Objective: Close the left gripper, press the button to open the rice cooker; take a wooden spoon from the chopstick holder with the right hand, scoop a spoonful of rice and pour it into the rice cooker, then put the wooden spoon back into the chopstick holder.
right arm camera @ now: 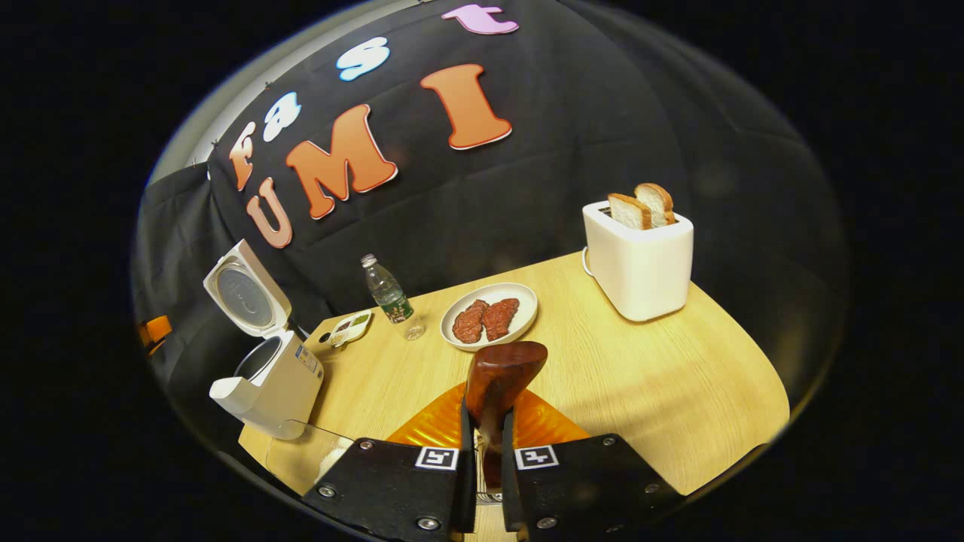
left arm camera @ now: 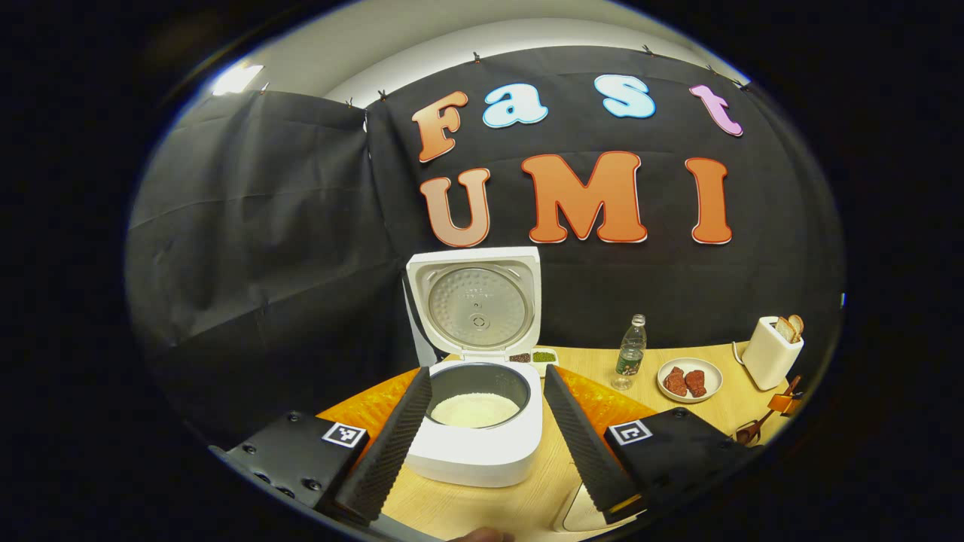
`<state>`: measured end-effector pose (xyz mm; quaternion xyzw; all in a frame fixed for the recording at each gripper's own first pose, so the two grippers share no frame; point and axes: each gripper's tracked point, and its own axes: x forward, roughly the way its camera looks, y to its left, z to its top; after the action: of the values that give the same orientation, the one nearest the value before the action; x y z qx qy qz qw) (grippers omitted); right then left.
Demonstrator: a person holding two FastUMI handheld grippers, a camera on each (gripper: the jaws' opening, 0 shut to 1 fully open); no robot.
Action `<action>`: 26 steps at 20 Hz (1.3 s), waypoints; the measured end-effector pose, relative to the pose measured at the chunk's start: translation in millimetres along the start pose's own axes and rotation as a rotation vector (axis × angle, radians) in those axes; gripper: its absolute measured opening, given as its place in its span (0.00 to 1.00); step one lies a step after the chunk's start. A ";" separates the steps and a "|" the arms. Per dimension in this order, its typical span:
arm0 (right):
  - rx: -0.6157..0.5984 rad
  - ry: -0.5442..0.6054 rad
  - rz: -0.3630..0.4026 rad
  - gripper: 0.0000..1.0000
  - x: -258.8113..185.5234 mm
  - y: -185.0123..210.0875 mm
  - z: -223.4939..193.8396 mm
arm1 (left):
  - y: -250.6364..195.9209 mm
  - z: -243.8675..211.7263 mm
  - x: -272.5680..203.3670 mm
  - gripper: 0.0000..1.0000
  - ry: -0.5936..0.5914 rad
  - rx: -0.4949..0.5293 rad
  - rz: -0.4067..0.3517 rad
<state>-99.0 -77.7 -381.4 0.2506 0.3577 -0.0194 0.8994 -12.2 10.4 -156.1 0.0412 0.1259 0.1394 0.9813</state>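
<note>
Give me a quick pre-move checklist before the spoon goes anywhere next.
1. Rice cooker lid open: ok.
2. Right tool shut on wooden spoon: ok.
3. Spoon bowl loaded with rice: cannot tell; the side facing the right gripper view looks bare.
4. Rice already in the pot: ok, white rice visible.
5. Left tool clear of the pot opening: ok, open, fingers either side.
6. Chopstick holder free for return: cannot tell.
</note>
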 end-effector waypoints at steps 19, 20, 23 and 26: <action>-0.107 0.025 -0.192 0.89 -15.0 -19.0 28.7 | 17.9 98.0 115.7 1.00 -0.042 -0.131 -0.106; -0.125 0.013 -0.200 0.92 -17.6 -15.8 35.2 | 21.8 103.0 126.0 1.00 -0.039 -0.127 -0.110; -0.159 -0.025 -0.214 0.94 -22.7 -3.1 57.6 | 36.7 120.7 164.5 0.96 -0.034 -0.123 -0.100; -0.180 -0.066 -0.211 0.95 -27.9 18.2 75.9 | 35.6 126.5 211.4 0.96 0.020 -0.155 -0.128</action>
<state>-67.7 -101.1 -308.3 0.1292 0.3528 -0.0900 0.9224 207.6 98.8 -79.6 -0.0443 0.1268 0.0862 0.9872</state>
